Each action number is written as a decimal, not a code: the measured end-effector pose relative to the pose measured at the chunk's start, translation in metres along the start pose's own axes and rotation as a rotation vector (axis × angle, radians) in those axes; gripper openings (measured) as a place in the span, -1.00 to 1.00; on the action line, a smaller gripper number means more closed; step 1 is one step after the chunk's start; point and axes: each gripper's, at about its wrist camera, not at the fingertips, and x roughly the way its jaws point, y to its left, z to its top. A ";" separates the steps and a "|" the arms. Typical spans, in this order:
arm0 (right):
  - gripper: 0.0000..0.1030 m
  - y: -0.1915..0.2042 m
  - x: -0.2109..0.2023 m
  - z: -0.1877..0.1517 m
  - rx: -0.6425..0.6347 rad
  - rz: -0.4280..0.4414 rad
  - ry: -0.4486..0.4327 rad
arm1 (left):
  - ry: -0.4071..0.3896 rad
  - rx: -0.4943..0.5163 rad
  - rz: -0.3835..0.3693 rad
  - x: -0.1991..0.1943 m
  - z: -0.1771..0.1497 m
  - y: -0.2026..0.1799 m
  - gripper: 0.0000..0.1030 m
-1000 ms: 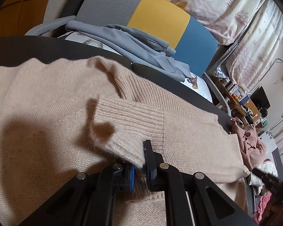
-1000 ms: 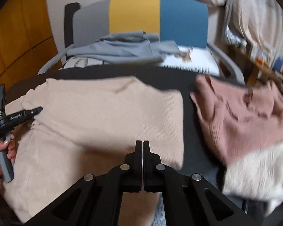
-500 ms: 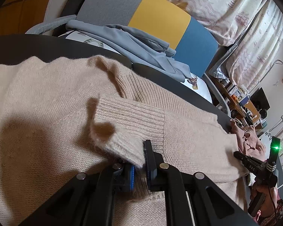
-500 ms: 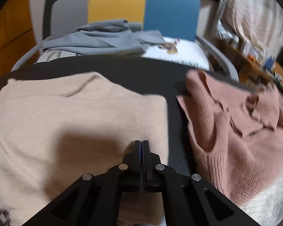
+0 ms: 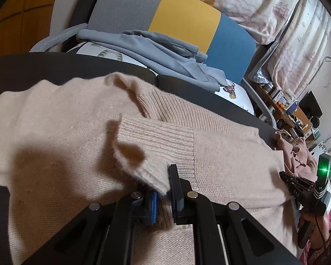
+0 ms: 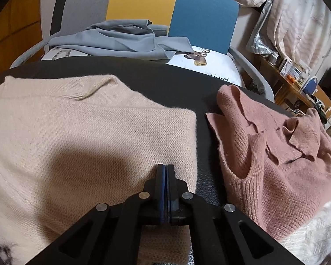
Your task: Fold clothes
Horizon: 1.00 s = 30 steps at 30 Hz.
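Observation:
A beige knit sweater (image 5: 61, 132) lies spread on the dark table (image 5: 44, 68). Its ribbed sleeve cuff (image 5: 156, 141) is folded over the body, and my left gripper (image 5: 163, 190) is shut on the cuff's near edge. In the right wrist view the same beige sweater (image 6: 88, 132) fills the left and middle. My right gripper (image 6: 165, 172) is shut with nothing between its fingers and sits low over the sweater near its right edge. The right gripper (image 5: 306, 187) also shows in the left wrist view at the far right, held by a hand.
A pink knit garment (image 6: 275, 143) lies crumpled on the table to the right of the beige sweater, with a white fluffy item (image 6: 315, 238) at its near side. Behind the table stands a grey, yellow and blue chair (image 6: 143, 6) with a grey garment (image 6: 121, 39) on it.
The right gripper has moved down and to the right over the beige sweater, toward its right edge and the pink garment. The left gripper has kept still on the cuff.

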 end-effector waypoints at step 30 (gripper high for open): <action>-0.64 0.211 -0.028 0.062 -0.187 0.488 -0.080 | -0.135 -0.214 -0.025 -0.089 0.009 0.114 -0.57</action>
